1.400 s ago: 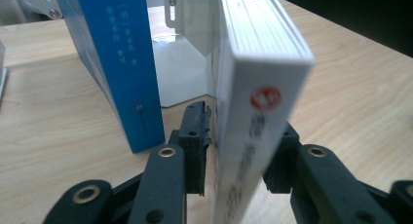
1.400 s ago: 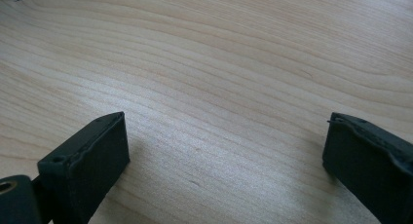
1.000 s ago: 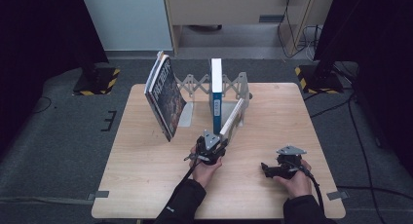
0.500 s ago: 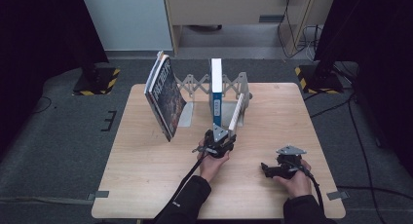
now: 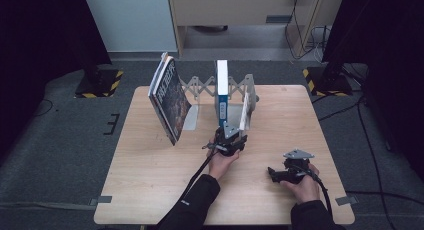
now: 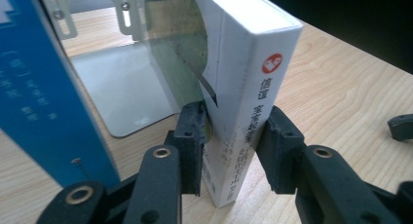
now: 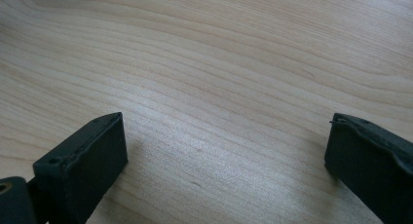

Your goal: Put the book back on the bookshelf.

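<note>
While your left gripper (image 6: pixel 229 148) straddles the white paperback book (image 6: pixel 246 87) standing in the metal rack (image 5: pixel 192 121) on the wooden worktop (image 5: pixel 150 170), its fingers have just been opening, one visibly clear of the spine. Your right gripper (image 7: pixel 224 158) rests with fingers apart.

The near half of the table (image 5: pixel 150 190) lies bare, with open room left of the left gripper (image 5: pixel 231 140) and between it and the right gripper (image 5: pixel 280 174). Farther back the way is barred by a leaning book (image 5: pixel 170 100), a blue book (image 5: pixel 221 90), a white book (image 6: pixel 243 87) and the rack (image 5: pixel 200 85).
</note>
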Demonstrator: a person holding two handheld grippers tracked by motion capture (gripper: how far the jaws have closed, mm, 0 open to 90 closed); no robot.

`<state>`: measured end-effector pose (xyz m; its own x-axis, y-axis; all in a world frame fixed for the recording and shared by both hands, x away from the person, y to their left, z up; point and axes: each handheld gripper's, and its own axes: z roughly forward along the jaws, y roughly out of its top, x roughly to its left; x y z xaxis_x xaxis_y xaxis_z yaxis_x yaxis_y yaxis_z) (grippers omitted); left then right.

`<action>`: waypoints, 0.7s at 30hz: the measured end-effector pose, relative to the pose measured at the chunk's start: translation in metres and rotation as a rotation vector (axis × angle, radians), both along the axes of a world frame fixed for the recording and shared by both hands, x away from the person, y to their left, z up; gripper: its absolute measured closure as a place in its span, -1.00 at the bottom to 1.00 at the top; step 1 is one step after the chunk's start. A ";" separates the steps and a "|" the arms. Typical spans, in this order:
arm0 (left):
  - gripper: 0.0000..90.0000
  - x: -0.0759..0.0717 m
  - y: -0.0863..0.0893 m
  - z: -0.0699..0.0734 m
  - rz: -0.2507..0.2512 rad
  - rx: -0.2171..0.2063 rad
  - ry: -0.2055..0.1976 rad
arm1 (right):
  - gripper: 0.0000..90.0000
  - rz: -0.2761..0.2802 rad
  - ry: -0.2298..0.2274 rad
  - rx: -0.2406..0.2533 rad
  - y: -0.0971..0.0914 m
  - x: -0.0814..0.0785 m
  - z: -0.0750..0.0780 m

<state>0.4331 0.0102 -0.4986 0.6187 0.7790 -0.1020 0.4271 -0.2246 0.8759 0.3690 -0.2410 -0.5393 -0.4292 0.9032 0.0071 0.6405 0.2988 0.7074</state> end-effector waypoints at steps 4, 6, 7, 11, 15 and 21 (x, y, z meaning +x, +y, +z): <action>0.39 -0.001 0.001 0.001 -0.022 0.000 -0.008 | -0.96 0.000 0.002 0.002 0.000 0.000 0.000; 0.38 -0.004 0.003 0.004 -0.049 -0.003 -0.019 | -0.96 0.000 0.002 0.001 0.000 0.000 0.000; 0.37 -0.005 0.004 0.007 -0.061 -0.007 -0.029 | -0.96 0.000 0.002 0.001 0.000 0.000 0.000; 0.43 -0.010 0.008 0.018 -0.070 -0.023 -0.068 | -0.96 0.000 0.002 0.001 0.000 0.000 0.000; 0.46 -0.008 0.008 0.022 -0.074 -0.017 -0.055 | -0.96 0.000 0.002 0.001 0.000 0.000 0.000; 0.47 0.002 0.000 0.024 -0.075 -0.020 -0.042 | -0.96 0.000 0.002 0.001 0.000 0.000 0.000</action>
